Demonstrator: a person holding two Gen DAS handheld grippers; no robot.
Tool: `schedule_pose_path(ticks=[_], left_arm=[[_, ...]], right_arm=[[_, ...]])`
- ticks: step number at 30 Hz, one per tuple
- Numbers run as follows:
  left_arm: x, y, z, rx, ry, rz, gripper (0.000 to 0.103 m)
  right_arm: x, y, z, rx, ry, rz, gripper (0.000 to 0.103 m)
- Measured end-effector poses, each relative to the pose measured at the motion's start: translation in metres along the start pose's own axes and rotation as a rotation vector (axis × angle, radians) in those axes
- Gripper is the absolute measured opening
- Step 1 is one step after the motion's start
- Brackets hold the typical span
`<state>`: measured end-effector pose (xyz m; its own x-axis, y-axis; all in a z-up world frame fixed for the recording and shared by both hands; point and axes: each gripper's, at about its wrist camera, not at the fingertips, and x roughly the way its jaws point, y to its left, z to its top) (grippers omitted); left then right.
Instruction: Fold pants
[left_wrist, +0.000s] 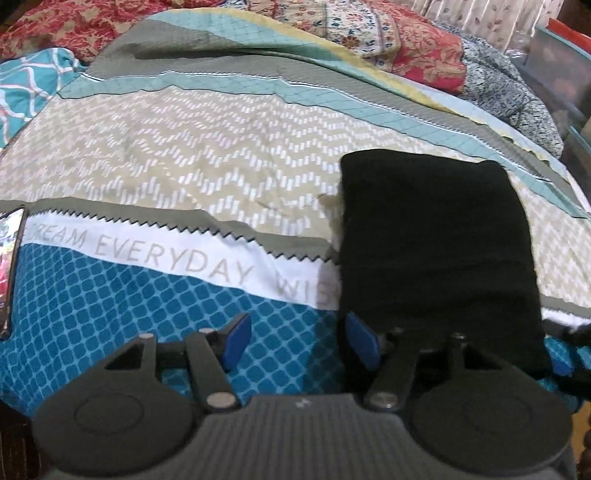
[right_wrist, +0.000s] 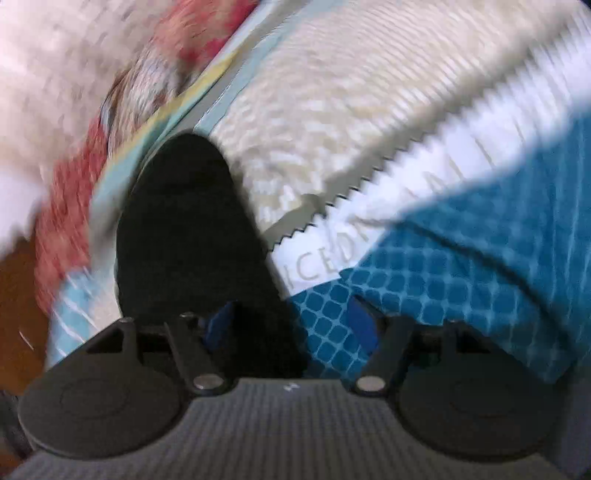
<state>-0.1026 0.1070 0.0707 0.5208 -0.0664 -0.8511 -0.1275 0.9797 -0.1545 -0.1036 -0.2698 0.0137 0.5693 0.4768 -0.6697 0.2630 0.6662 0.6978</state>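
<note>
The black pants (left_wrist: 436, 243) lie folded into a compact rectangle on the patterned bedspread (left_wrist: 184, 166). My left gripper (left_wrist: 299, 341) is open and empty, just in front of the pants' near left corner. In the right wrist view, which is blurred, the pants (right_wrist: 184, 229) lie ahead and to the left. My right gripper (right_wrist: 291, 326) is open over the pants' near edge, one blue finger (right_wrist: 219, 325) above the black cloth and the other over the bedspread (right_wrist: 443, 280). The right gripper's blue tip (left_wrist: 561, 360) also shows at the pants' near right corner in the left wrist view.
A phone (left_wrist: 9, 266) lies at the bed's left edge. Red floral bedding (left_wrist: 417, 48) and a blue patterned cloth (left_wrist: 509, 92) are piled at the far side. A teal patterned pillow (left_wrist: 26, 88) sits far left. A storage box (left_wrist: 561, 70) stands at the right.
</note>
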Motion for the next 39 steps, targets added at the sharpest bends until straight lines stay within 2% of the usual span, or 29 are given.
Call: schedule_pose_path(ticks=[2, 6, 18, 21, 23, 26, 31, 35, 39], left_arm=[[0.003, 0.003, -0.002, 0.001, 0.003, 0.024, 0.058], [0.013, 0.012, -0.007, -0.017, 0.028, 0.062, 0.058], [0.021, 0.021, -0.011, -0.037, 0.033, 0.049, 0.064], [0.022, 0.021, -0.012, -0.041, 0.034, 0.039, 0.069], [0.023, 0.02, -0.013, -0.034, 0.039, 0.03, 0.079], [0.025, 0.017, -0.014, -0.003, 0.046, 0.027, 0.087], [0.027, 0.018, -0.014, 0.0, 0.049, 0.008, 0.092], [0.029, 0.021, -0.014, -0.011, 0.052, -0.032, 0.103], [0.029, 0.021, -0.015, -0.014, 0.045, -0.038, 0.103]], right_arm=[[-0.004, -0.012, 0.005, 0.09, 0.01, 0.044, 0.07], [-0.009, -0.024, 0.007, 0.174, 0.015, 0.082, 0.07], [-0.013, -0.023, 0.004, 0.2, 0.004, 0.083, 0.07], [-0.014, -0.025, 0.003, 0.209, 0.001, 0.084, 0.07], [-0.014, -0.024, 0.003, 0.213, -0.001, 0.083, 0.07], [-0.015, -0.024, 0.004, 0.213, -0.002, 0.082, 0.07], [-0.014, -0.025, 0.004, 0.218, -0.004, 0.086, 0.071], [-0.015, -0.026, 0.004, 0.221, -0.006, 0.09, 0.072], [-0.014, -0.024, 0.002, 0.221, -0.006, 0.092, 0.072]])
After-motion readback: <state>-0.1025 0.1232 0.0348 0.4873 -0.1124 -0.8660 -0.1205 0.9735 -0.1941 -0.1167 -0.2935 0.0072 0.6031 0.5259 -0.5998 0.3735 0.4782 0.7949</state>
